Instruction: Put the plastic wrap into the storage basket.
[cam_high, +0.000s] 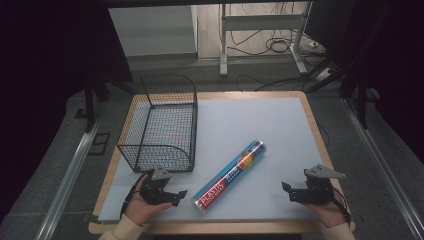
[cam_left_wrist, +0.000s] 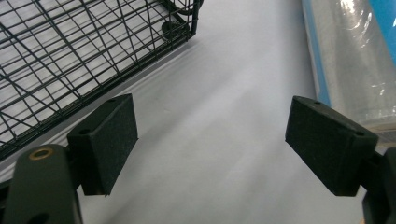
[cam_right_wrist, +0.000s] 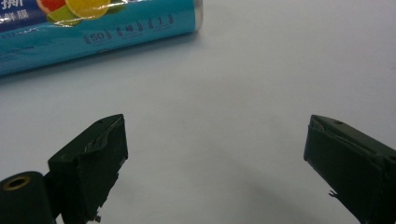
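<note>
Roll (cam_high: 230, 176) diagonal near tabletop's front edge, between both tongs; nearer left tongs (cam_high: 176, 195), jaws apart, empty. Right tongs (cam_high: 286, 192) likewise apart, empty.

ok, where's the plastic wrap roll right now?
High view: the plastic wrap roll lies diagonally on the grey mat, front centre, just right of the wire basket, between the left gripper and right gripper.

Plastic-wrap roll (cam_high: 231, 176): glossy clear film over a printed blue and red wrapper, catching glare. Wire basket (cam_high: 161, 125): thin black metal mesh, dull coated finish; table mat (cam_high: 260, 125) smooth, matt pale grey, on a light wood tabletop edge (cam_high: 317, 135). Left gripper (cam_left_wrist: 210, 140) and right gripper (cam_right_wrist: 215, 158): matt black plastic, pads looking foam-like, faintly rough.
</note>
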